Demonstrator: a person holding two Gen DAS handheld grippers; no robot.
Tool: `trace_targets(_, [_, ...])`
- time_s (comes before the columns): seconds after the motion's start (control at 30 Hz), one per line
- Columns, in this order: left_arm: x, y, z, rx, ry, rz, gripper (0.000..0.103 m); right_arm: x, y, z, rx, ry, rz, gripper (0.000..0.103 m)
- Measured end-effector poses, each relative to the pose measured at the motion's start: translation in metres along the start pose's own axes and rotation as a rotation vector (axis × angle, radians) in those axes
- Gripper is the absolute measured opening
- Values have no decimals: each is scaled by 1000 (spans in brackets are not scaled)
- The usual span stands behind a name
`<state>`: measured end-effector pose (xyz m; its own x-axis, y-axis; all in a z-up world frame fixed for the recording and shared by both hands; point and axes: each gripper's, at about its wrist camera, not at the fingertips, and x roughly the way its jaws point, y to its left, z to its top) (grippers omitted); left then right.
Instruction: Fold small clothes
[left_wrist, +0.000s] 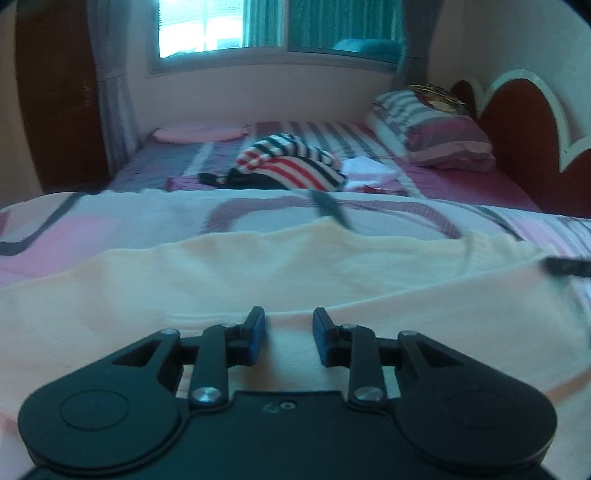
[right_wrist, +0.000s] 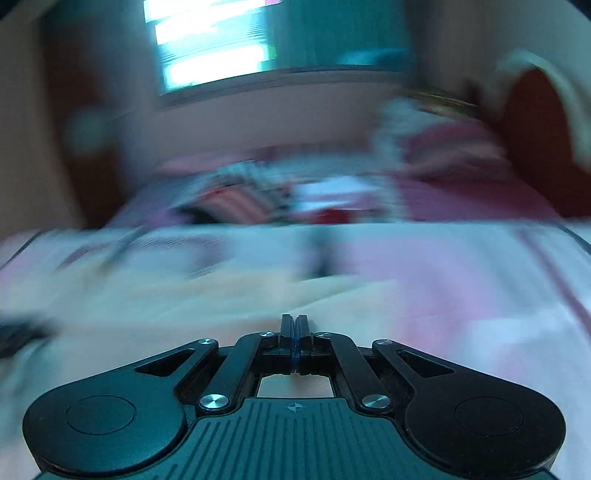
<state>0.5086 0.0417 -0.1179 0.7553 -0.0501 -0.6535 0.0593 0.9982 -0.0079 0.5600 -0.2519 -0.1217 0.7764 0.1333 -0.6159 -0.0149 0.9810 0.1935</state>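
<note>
Cloth fills the lower half of the left wrist view: a pale peach garment (left_wrist: 295, 273) lies spread flat on the bed cover (left_wrist: 122, 225), its long axis running from the left edge to the right edge of the frame, with a ribbed cuff or hem showing at the right. A dark strap (left_wrist: 332, 208) crosses its upper edge at centre right, and another dark piece pokes in at the far right.

Over the garment's near fold, low in the centre, the left gripper (left_wrist: 289, 323) stands with its jaws narrowly parted; the blue pads (left_wrist: 258, 339) sit apart, with fabric visible below the gap and nothing pinched.

Higher in the frame a heap of striped clothes (left_wrist: 291, 166) lies on the bed beyond the cover. A striped pillow (left_wrist: 436, 129) and a red headboard (left_wrist: 524, 129) sit at upper right, a window (left_wrist: 207, 26) at the top.

From the right wrist everything is smeared by blur. The right gripper (right_wrist: 294, 325) is fully closed, pads together, above the same pale garment (right_wrist: 207, 302); whether it grips fabric cannot be told.
</note>
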Motion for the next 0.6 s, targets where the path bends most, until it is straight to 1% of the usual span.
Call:
trace_targets(0.03, [0, 5, 0, -10, -1, -3, 29, 2, -18, 3, 61, 2, -35, 0])
trace_targets(0.07, [0, 8, -1, -16, -1, -8, 29, 7, -33, 7, 100, 10, -43, 0])
trace_targets(0.1, [1, 7, 0, -10, -1, -8, 29, 12, -41, 8, 109, 23, -29, 0])
trace_targets(0.17, [0, 3, 0, 16, -3, 4, 29, 12, -41, 7, 67, 26, -20, 0])
trace_targets(0.23, [-5, 1, 2, -1, -4, -1, 27, 7, -38, 8, 36, 26, -17, 0])
trace_targets(0.3, [-15, -3, 4, -11, -26, -17, 30, -5, -40, 7, 50, 10, 11, 0])
trace_targets(0.37, [-23, -14, 1, 17, -33, -32, 33, -14, -34, 2, 43, 15, 27, 0])
trace_targets(0.4, [-24, -18, -2, 30, -29, -37, 33, -11, -29, 0, 41, 31, 27, 0])
trace_targets(0.47, [-21, -23, -10, 45, 7, -36, 34, -18, -26, -10, 42, 54, 20, 0])
trace_targets(0.5, [-21, -23, -14, 44, 8, -32, 34, -26, -26, -14, 49, 55, 22, 0])
trace_targets(0.6, [-34, -14, -24, 11, 6, -39, 34, -48, -29, -25, 84, 60, 30, 0])
